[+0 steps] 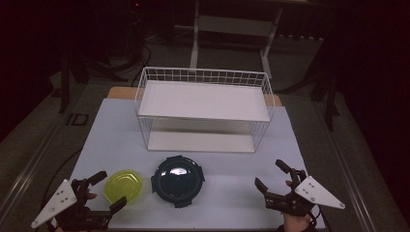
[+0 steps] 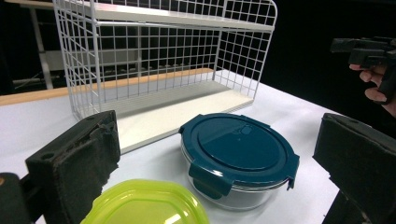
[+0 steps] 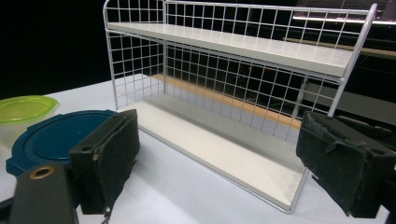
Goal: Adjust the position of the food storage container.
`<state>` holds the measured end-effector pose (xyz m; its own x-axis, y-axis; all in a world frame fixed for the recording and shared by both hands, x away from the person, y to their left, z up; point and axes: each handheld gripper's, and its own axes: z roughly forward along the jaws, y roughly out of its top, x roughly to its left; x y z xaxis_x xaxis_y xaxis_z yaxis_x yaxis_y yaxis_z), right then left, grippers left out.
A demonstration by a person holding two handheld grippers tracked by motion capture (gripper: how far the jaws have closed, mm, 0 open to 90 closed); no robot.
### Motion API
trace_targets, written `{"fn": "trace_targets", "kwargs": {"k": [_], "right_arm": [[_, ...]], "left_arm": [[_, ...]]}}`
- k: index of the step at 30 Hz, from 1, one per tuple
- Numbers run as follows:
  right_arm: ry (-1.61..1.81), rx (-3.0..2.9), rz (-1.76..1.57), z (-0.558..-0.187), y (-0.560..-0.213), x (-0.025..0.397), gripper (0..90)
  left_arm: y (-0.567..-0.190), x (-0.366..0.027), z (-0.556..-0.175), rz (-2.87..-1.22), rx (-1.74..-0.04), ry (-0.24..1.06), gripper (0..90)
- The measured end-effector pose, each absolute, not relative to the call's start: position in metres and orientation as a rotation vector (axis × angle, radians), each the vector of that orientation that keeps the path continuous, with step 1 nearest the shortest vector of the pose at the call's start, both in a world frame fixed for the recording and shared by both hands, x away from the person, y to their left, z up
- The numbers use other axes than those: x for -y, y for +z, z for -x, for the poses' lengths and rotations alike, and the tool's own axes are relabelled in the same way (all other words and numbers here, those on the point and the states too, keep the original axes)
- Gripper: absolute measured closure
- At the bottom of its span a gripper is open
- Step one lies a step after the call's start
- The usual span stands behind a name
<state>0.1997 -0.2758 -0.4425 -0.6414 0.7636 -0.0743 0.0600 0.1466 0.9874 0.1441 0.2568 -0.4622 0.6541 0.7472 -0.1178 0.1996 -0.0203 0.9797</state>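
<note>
A round glass container with a dark teal clip lid (image 1: 177,180) (image 2: 238,158) (image 3: 51,135) sits at the table's front centre. To its left lies a smaller container with a yellow-green lid (image 1: 124,185) (image 2: 147,205) (image 3: 21,109). Behind both stands a white wire rack with two shelves (image 1: 203,108) (image 2: 159,51) (image 3: 233,93). My left gripper (image 1: 107,190) (image 2: 219,177) is open at the front left, its jaws on either side of the yellow-green lid. My right gripper (image 1: 272,175) (image 3: 219,163) is open at the front right with nothing between its jaws, facing the rack.
The table top (image 1: 227,193) is pale blue-white, with a wooden edge (image 1: 121,92) behind the rack. Dark floor and a metal frame (image 1: 232,29) lie beyond. In the left gripper view a hand with the other gripper (image 2: 373,60) shows at the far right.
</note>
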Motion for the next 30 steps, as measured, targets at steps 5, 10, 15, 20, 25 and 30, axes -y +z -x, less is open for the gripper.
{"fn": "trace_targets", "kwargs": {"k": [5, 10, 15, 20, 25, 30], "right_arm": [[1.541, -1.841, -0.786, -0.199, -0.442, 0.275, 13.1], [1.544, -1.835, -0.788, -0.199, -0.442, 0.276, 13.1], [1.546, -1.832, -0.79, -0.198, -0.441, 0.276, 13.1], [1.552, -1.832, -0.795, -0.199, -0.442, 0.276, 13.1], [1.548, -1.835, -0.794, -0.199, -0.442, 0.276, 13.1], [1.556, -1.84, -0.8, -0.2, -0.442, 0.276, 13.1]], "left_arm": [[-0.46, -0.257, -0.143, -1.554, -0.801, 0.512, 0.1], [-0.458, -0.255, -0.143, -1.548, -0.794, 0.497, 0.2], [-0.447, -0.252, -0.146, -1.55, -0.763, 0.474, 0.2], [-0.433, -0.25, -0.159, -1.659, -0.73, 0.424, 0.2], [-0.429, -0.244, -0.172, -1.819, -0.698, 0.348, 0.8], [-0.427, -0.238, -0.187, -1.911, -0.66, 0.28, 9.2]]}}
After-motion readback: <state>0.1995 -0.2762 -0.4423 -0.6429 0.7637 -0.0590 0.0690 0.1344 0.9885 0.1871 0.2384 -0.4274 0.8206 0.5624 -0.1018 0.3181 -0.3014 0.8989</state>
